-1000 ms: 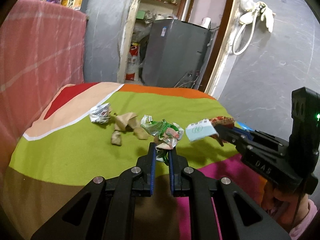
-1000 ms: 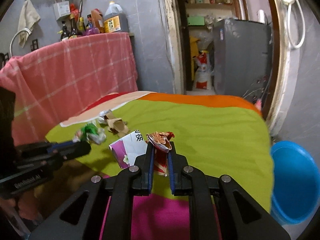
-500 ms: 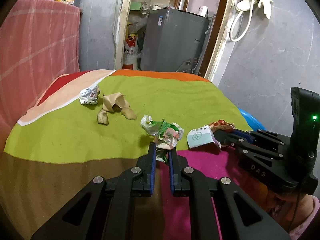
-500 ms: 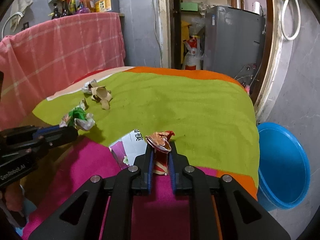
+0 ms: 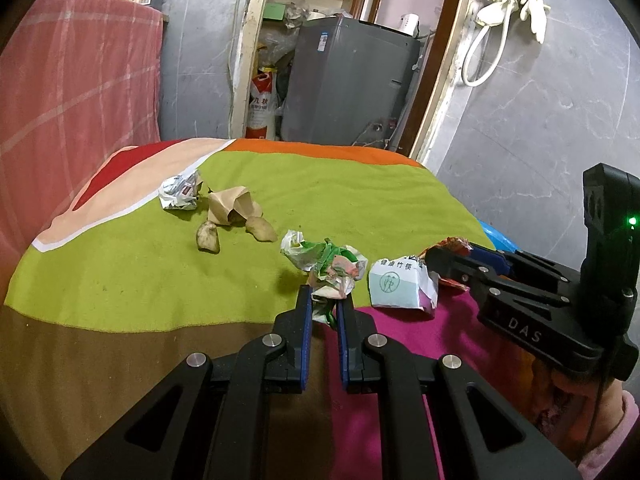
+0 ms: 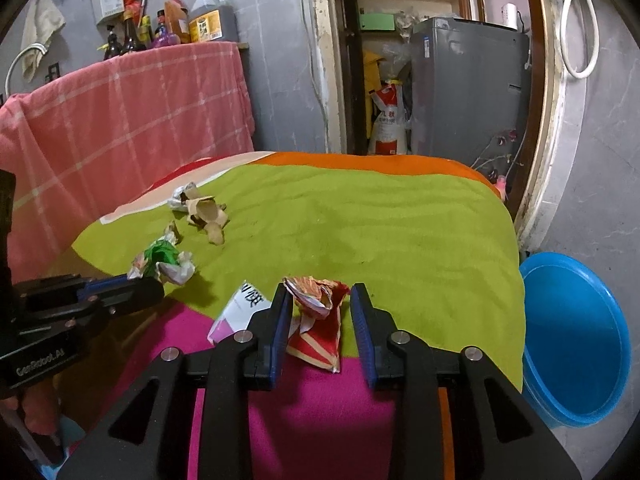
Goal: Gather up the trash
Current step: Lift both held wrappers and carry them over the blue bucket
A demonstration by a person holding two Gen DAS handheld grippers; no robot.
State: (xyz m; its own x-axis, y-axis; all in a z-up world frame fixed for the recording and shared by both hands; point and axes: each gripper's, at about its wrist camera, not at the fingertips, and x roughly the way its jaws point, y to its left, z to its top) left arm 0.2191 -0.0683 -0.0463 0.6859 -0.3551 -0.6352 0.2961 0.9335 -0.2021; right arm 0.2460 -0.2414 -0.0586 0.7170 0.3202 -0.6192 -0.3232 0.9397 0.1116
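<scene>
My left gripper [image 5: 323, 305] is shut on a crumpled green and white wrapper [image 5: 326, 262], held over the near part of the striped cloth table [image 5: 340, 184]. My right gripper [image 6: 320, 304] is open, its jaws standing either side of a crumpled red snack wrapper [image 6: 318, 316] that lies on the cloth. A white and green paper packet [image 5: 394, 286] lies beside it, and shows in the right wrist view [image 6: 240, 308]. Further back lie a silver crumpled wrapper [image 5: 180, 192], torn brown paper [image 5: 232, 210] and two peel pieces [image 5: 207, 237].
A blue plastic bucket [image 6: 572, 340] stands on the floor right of the table. A pink checked cloth [image 6: 120, 120] covers a counter with bottles at left. A grey appliance [image 5: 348, 84] stands in the doorway behind the table.
My right gripper has opened and let go of the red snack wrapper, which now lies on the cloth. Both grippers have drawn back toward the near table edge. The left still holds its wrapper.
</scene>
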